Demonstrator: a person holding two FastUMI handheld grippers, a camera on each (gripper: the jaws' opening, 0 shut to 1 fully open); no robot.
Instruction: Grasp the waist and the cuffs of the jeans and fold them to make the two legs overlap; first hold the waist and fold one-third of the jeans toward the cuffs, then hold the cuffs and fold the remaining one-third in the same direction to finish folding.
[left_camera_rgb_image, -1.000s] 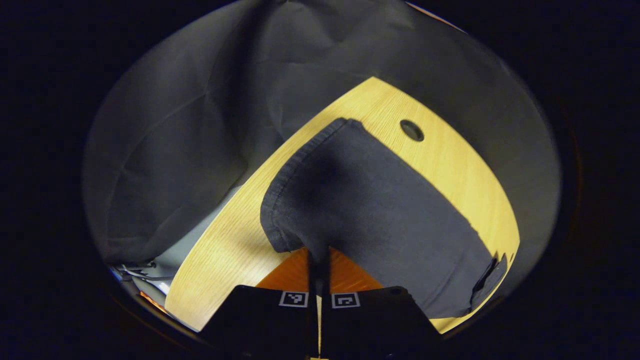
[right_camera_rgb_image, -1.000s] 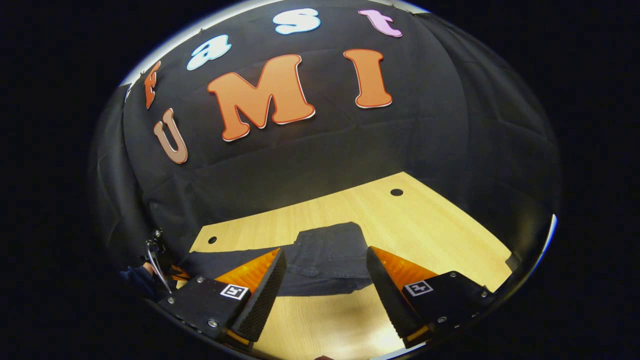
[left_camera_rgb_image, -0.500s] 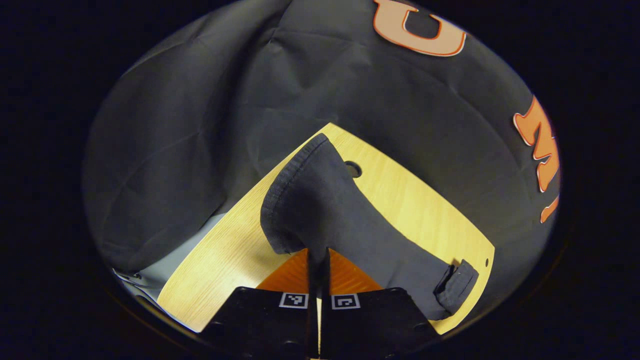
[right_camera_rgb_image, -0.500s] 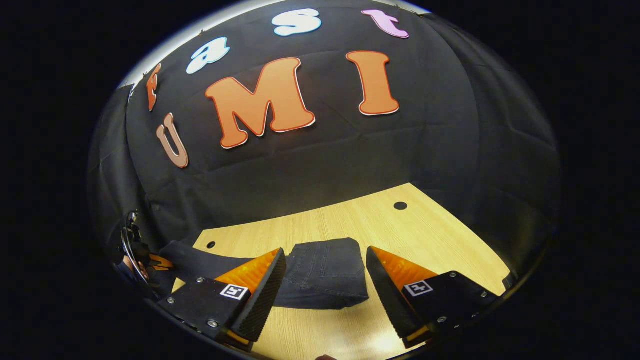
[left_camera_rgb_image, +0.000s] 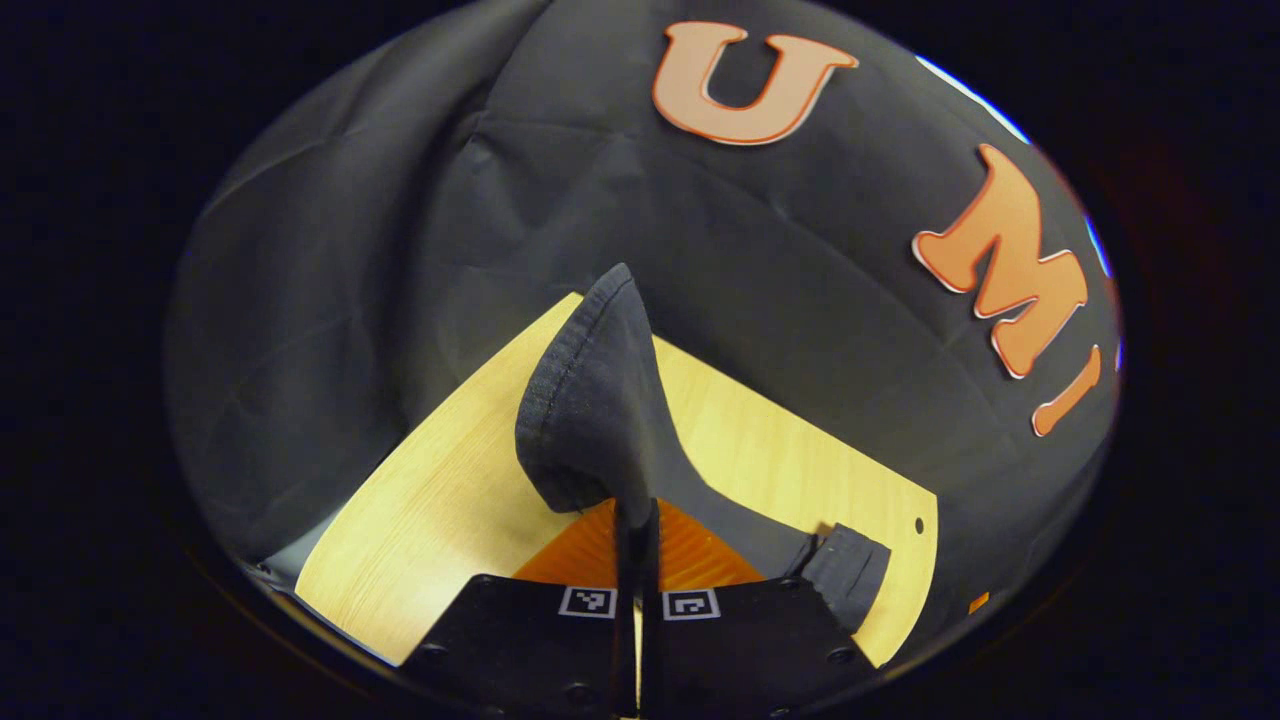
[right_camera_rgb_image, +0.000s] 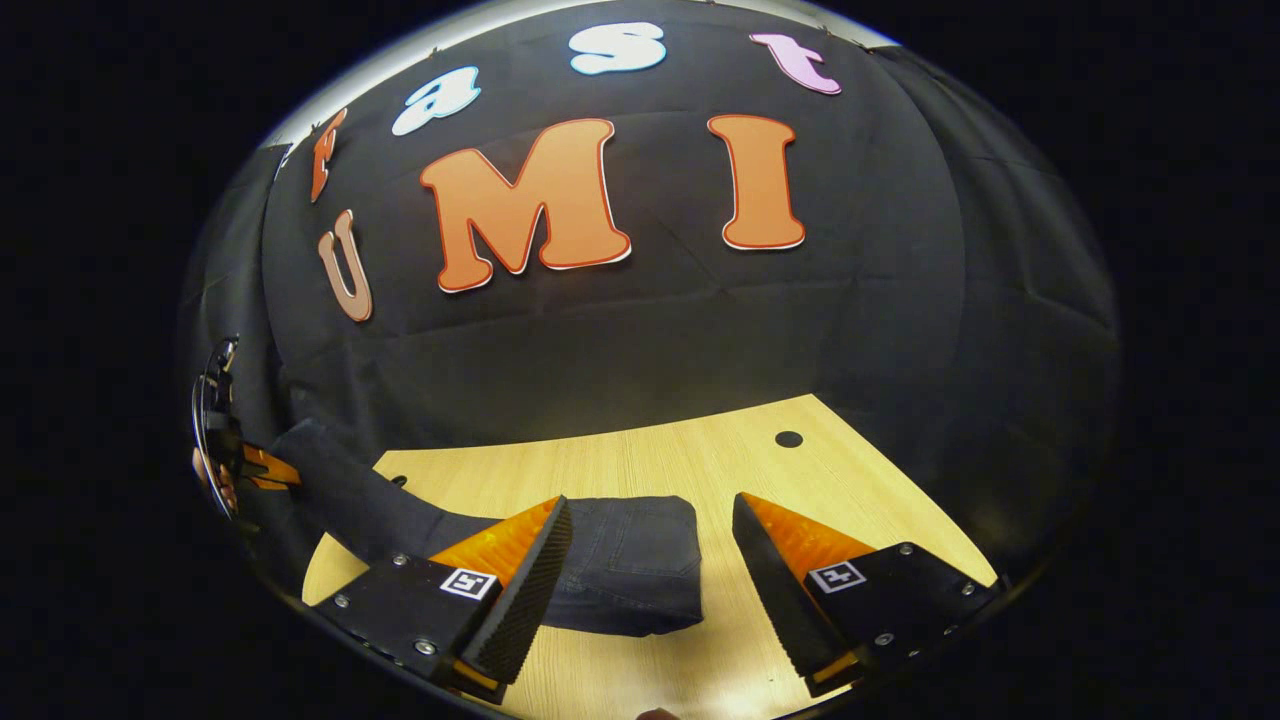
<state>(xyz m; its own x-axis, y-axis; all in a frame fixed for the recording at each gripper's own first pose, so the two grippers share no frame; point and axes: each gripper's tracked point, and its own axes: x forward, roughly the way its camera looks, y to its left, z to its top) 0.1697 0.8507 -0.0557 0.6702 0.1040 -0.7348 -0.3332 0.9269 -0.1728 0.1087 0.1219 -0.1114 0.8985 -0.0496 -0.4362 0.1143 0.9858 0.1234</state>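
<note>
The dark jeans (right_camera_rgb_image: 630, 565) lie on the wooden table (right_camera_rgb_image: 700, 460), their waist end folded over into a thick pad. In the right gripper view my right gripper (right_camera_rgb_image: 650, 510) hovers open just above that pad, one finger on each side, touching nothing. From the pad the legs rise off to the left to my left gripper (right_camera_rgb_image: 250, 465), held by a hand. In the left gripper view my left gripper (left_camera_rgb_image: 637, 510) is shut on the cuffs (left_camera_rgb_image: 585, 400), whose stitched hem stands up above the fingers. The folded waist end (left_camera_rgb_image: 850, 580) lies low on the right.
The table (left_camera_rgb_image: 440, 500) has small round holes, one at the far right (right_camera_rgb_image: 789, 439) and one near its end (left_camera_rgb_image: 918, 525). Black cloth walls close in behind and beside the table. Bare wood lies right of the jeans.
My left gripper has lifted the cuffs higher and swung them toward the waist end, so the legs now slope up off the table. The right gripper stays open over the folded pad.
</note>
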